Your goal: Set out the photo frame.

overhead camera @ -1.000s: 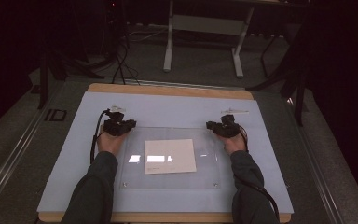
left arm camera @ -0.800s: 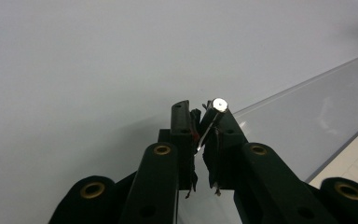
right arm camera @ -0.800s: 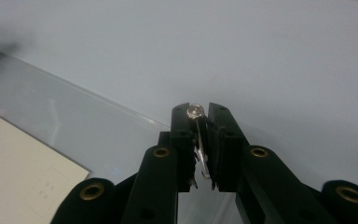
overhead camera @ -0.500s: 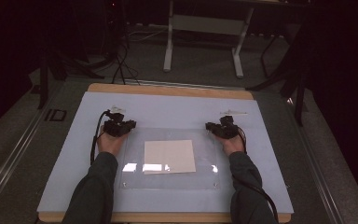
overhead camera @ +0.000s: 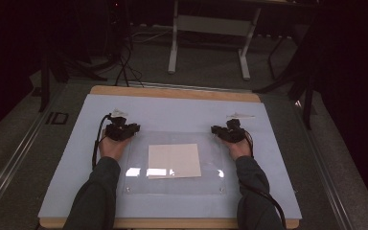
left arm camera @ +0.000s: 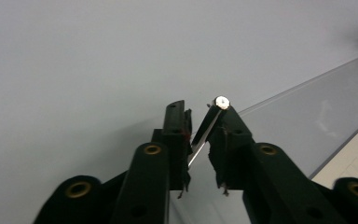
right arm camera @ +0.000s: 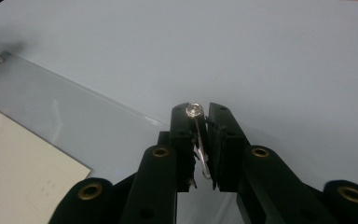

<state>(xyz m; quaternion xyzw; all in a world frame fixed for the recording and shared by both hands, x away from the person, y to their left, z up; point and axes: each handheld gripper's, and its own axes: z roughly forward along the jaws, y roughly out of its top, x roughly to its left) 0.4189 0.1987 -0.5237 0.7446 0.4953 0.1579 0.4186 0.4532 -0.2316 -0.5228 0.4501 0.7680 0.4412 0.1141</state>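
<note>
Nearest to us in the high view, our two sleeved forearms come up from the bottom edge onto the desk [overhead camera: 278, 143], whose pale blue mat lies over a wooden top. Between them lies a clear sheet [overhead camera: 172, 165] flat on the mat, with a white paper [overhead camera: 174, 160] lying at its middle.

Farther up, our left hand [overhead camera: 111, 146] holds the left claw [overhead camera: 124, 130] at the sheet's far left corner, a black cable looping back from it. In the left gripper view its jaws stand slightly apart, with a thin metal pin [left arm camera: 207, 128] with a shiny round head between them, leaning against the right jaw; we cannot tell whether the jaws press it.

Our right hand [overhead camera: 237, 146] holds the right claw [overhead camera: 225, 132] at the far right corner. In the right gripper view its jaws are drawn close around another metal pin [right arm camera: 198, 135], the round head at the tips.

Beyond the desk we see grey floor, cables and the white legs of a stand [overhead camera: 208, 45].
</note>
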